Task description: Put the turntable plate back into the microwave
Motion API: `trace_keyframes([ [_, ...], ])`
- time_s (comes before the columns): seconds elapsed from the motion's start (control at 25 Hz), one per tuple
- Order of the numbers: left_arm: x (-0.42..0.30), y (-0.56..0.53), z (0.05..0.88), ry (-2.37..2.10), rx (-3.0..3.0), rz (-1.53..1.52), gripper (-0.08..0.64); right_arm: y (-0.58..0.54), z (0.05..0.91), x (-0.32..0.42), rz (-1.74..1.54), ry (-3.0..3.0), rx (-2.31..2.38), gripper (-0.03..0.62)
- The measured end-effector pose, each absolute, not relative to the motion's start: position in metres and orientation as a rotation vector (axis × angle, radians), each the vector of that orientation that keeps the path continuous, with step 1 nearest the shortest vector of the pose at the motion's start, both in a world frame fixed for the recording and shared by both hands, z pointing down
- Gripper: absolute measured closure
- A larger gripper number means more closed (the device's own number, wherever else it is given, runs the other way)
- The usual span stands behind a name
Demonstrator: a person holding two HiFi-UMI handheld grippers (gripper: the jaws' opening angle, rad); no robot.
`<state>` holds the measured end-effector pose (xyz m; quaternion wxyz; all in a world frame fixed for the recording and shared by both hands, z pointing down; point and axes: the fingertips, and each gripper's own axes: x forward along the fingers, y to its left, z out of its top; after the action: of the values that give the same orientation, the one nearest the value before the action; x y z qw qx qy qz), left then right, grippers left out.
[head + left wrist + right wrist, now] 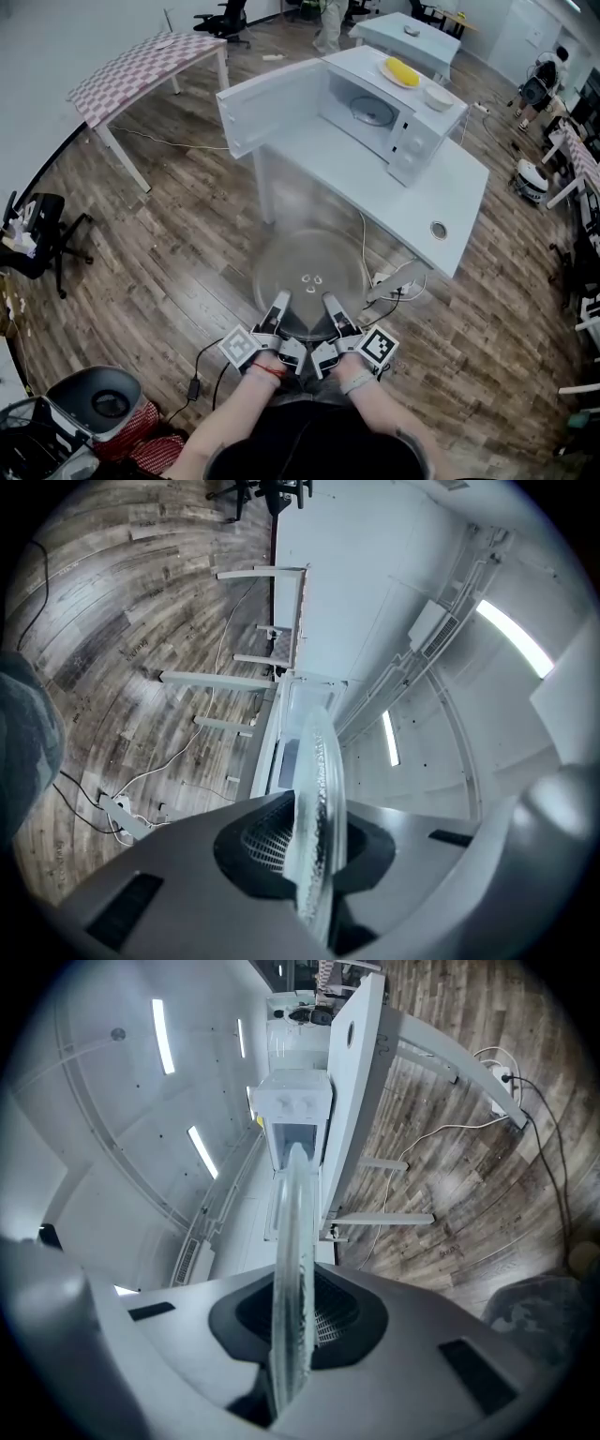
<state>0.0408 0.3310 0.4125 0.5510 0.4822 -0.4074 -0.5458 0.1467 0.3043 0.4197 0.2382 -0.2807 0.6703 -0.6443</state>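
Left gripper [280, 306]: fingers [187, 874] are clamped on the near rim of the plate [309, 272]. In the left gripper view the glass edge [319, 789] runs straight between the dark pads, with contact on both sides.

Right gripper [331, 307]: same state. Its fingers [412, 1335] are closed on that rim, and the plate [291, 1241] stands edge-on between the pads. The two grippers sit just beside each other at the plate's near edge, lower centre of the head view. Your hands are behind them.

You hold the plate roughly flat in the air over the floor [178, 253], in front of the counter [441, 202]. Its far edge overlaps the counter's near edge in frame, and it looks slightly blurred there. It's not in the microwave [412, 131] yet.

The microwave is at upper centre, on the counter, well apart from the plate. Its door [272, 103] is swung open to the left and a round shape shows on the cavity floor. In the right gripper view the microwave [292, 1101] lines up directly past the plate's edge.

On top of the microwave are a dish [401, 72] with something yellow on it and a white bowl [438, 97]. A small round fitting [438, 230] is near the counter's right corner.

A power strip [394, 281] with cables lies on the floor, right of the plate. A checkered table [141, 66] is at upper left and a chair [37, 234] at the left edge.
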Motion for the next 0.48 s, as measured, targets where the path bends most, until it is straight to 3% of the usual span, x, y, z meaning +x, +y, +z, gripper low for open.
trace_keyframes([
  [0.48,0.046,0.291,0.422,-0.929,1.131,-1.247,0.528,0.270,0.425,0.153,-1.757,1.789,-0.823,0.551],
])
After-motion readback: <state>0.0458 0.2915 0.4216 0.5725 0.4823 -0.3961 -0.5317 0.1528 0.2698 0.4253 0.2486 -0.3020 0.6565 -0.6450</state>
